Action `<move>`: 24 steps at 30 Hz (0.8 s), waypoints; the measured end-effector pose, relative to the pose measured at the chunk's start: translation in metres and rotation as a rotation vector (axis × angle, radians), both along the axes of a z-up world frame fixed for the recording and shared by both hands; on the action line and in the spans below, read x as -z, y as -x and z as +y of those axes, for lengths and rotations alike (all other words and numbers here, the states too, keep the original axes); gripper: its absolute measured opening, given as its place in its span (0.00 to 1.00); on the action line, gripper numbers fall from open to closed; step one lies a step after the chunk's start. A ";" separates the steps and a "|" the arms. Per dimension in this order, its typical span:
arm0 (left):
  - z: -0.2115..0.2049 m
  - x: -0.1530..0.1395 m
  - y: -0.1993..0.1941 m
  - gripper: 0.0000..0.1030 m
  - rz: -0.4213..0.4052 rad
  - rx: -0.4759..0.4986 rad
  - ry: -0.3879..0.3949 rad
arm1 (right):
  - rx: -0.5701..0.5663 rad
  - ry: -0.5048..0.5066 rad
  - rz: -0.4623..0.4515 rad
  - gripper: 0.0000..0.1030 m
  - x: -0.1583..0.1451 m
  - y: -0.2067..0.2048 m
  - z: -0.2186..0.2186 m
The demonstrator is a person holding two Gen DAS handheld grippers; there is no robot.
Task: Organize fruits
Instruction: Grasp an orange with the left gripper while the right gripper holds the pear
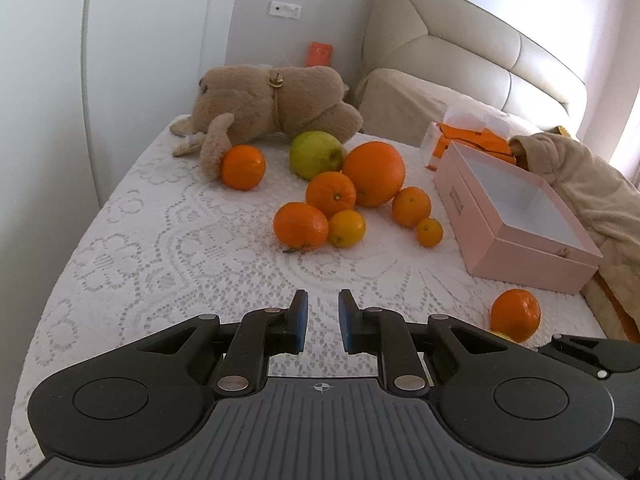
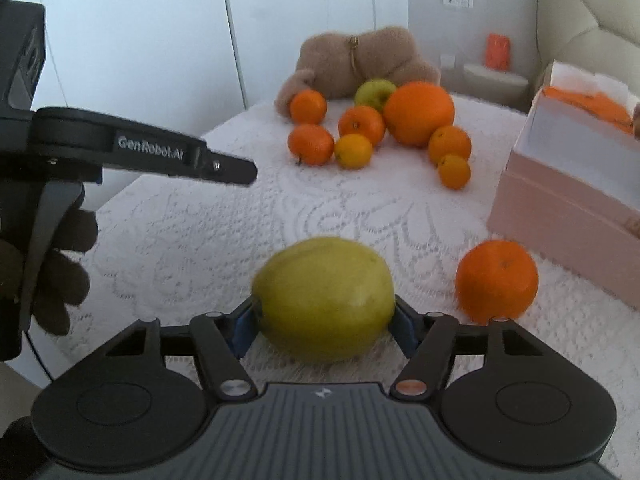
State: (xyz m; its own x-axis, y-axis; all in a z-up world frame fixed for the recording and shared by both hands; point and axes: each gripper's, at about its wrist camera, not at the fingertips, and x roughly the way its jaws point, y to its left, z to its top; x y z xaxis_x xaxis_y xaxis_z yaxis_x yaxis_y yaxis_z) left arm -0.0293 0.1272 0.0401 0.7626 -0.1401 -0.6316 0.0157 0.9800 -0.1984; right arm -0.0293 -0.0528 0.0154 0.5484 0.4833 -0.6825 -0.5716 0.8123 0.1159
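Note:
My right gripper (image 2: 324, 320) is shut on a yellow-green apple (image 2: 324, 298), held just above the lace-covered bed. A lone orange (image 2: 497, 280) lies right of it, also in the left wrist view (image 1: 515, 314). My left gripper (image 1: 322, 320) is open and empty, low over the bed. Farther off lies a cluster of several oranges (image 1: 335, 194) with one big orange (image 1: 374, 173) and a green apple (image 1: 316, 155); the cluster also shows in the right wrist view (image 2: 362, 125). An open pink box (image 1: 516, 216) stands at the right.
A brown plush toy (image 1: 272, 100) lies behind the fruit. A beige blanket (image 1: 592, 184) and orange packaging (image 1: 472, 140) sit beyond the box. The padded headboard (image 1: 460, 44) and a white wall bound the bed. The left gripper's body (image 2: 144, 152) is at the right view's left.

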 end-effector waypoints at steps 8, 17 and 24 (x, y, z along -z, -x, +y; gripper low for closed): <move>-0.030 -0.002 -0.005 0.18 -0.013 0.095 -0.024 | 0.174 -0.114 -0.137 0.63 -0.039 -0.001 -0.051; -0.134 -0.008 -0.003 0.22 -0.083 0.421 -0.131 | 0.589 0.044 -0.123 0.63 -0.033 -0.035 -0.127; -0.173 0.004 -0.010 0.26 -0.103 0.432 -0.273 | 0.614 0.017 -0.044 0.63 -0.014 -0.033 -0.146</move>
State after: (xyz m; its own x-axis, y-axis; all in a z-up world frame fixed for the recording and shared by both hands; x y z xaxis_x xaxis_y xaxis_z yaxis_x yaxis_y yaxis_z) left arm -0.0192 -0.0460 0.0365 0.7318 -0.2960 -0.6139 0.4358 0.8958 0.0876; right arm 0.0037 -0.1983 0.0298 0.7513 0.0596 -0.6573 -0.0027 0.9962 0.0873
